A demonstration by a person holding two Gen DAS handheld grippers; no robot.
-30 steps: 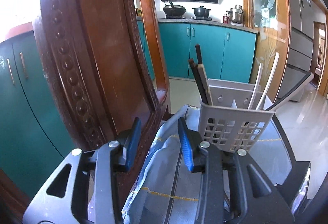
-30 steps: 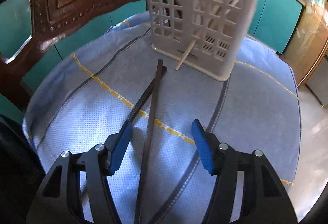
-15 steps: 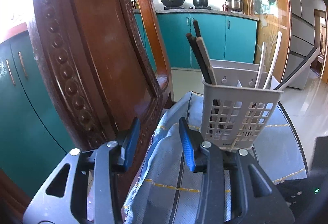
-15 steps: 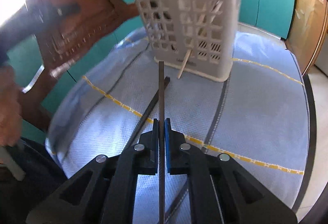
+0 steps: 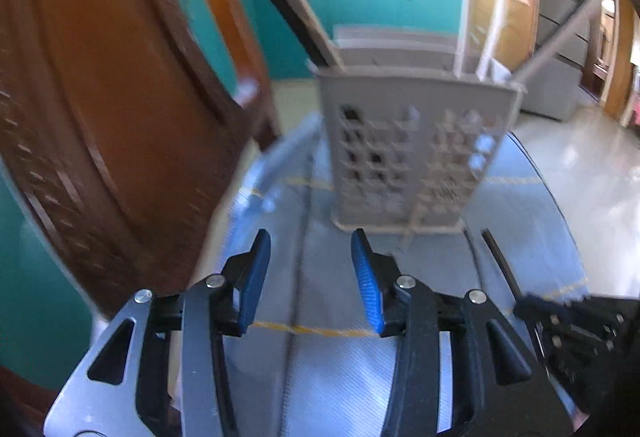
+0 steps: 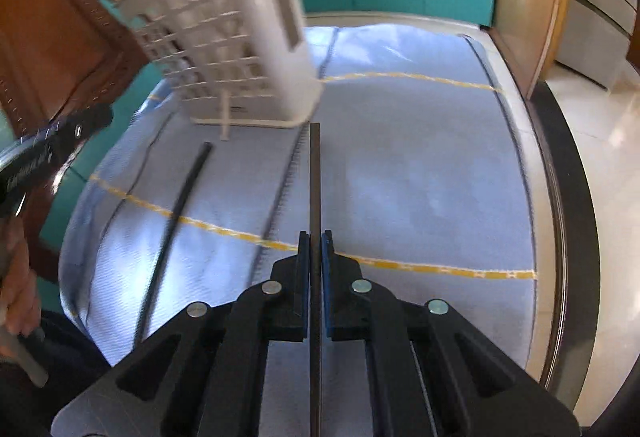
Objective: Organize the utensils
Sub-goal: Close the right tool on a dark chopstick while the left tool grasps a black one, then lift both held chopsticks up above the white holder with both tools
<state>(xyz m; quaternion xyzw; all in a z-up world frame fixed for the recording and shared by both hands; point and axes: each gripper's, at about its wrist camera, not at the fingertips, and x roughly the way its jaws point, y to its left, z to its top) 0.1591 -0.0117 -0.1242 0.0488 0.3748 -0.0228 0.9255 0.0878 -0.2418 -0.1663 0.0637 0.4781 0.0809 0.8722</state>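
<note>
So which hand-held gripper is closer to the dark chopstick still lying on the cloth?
Right. The right hand-held gripper is beside the chopstick; the left hand-held gripper is farther away.

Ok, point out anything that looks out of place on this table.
A pale chopstick pokes out through the utensil basket lattice near its base, tip on the blue cloth. One dark chopstick lies loose on the cloth, while the right claw grips its mate.
</note>
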